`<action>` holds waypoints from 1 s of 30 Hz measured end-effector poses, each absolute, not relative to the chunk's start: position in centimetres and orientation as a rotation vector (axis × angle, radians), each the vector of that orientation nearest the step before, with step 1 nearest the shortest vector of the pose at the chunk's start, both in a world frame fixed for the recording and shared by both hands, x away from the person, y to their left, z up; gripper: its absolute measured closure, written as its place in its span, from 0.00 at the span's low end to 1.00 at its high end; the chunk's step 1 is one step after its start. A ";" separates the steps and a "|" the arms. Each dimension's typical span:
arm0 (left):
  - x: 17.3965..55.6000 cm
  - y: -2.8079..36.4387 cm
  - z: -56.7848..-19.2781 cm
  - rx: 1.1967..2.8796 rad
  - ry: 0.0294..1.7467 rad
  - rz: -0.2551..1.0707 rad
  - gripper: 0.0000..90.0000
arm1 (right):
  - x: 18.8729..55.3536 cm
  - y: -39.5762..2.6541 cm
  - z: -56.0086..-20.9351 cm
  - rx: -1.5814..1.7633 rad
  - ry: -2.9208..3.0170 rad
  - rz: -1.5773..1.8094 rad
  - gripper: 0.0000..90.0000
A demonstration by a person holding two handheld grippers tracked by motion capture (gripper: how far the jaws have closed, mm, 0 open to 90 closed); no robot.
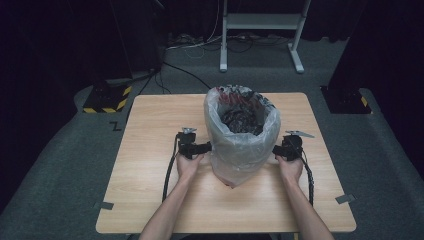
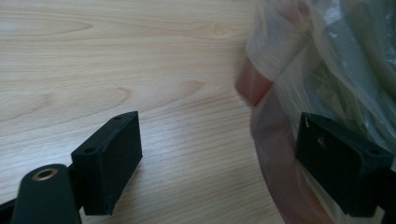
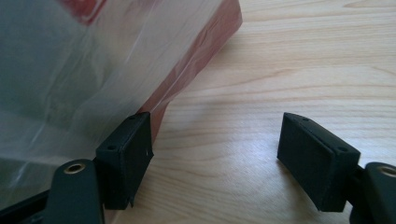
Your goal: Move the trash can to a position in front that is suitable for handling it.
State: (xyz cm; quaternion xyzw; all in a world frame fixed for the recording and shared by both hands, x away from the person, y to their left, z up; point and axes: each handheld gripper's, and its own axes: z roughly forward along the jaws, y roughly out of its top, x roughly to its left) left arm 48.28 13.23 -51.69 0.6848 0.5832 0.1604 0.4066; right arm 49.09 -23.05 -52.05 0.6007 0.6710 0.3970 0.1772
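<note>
Two wide-open tongs, left tongs and right tongs, flank a plastic-lined bin on the table.

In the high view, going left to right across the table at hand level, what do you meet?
Left gripper → plastic bag → right gripper, all on the wooden table.

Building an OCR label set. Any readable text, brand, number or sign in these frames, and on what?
"Z": a dark mark on the grey floor, left of the table; it reads like that letter.
Red and dark print on the plastic bag near its rim: too blurred to read.
Left tongs and right tongs: no lettering visible.
</note>
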 end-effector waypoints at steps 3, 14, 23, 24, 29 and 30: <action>48.5 12.9 -51.9 1.713 1.482 0.409 0.17 | 49.2 -22.9 -52.1 1.703 1.883 1.135 0.30; 49.0 12.5 -51.8 1.712 1.483 0.398 0.20 | 50.0 -21.6 -51.9 1.679 1.914 1.109 0.36; 48.4 13.3 -52.0 1.719 1.470 0.398 0.17 | 49.6 -21.3 -52.0 1.611 1.971 1.111 0.36; 48.4 13.3 -52.0 1.719 1.470 0.398 0.17 | 49.5 -21.2 -52.0 1.606 1.978 1.105 0.36; 48.2 13.4 -51.8 1.749 1.473 0.435 0.18 | 49.2 -20.8 -51.9 1.586 1.988 1.096 0.37; 48.1 13.3 -51.7 1.759 1.470 0.447 0.19 | 49.0 -20.7 -51.9 1.592 1.988 1.101 0.37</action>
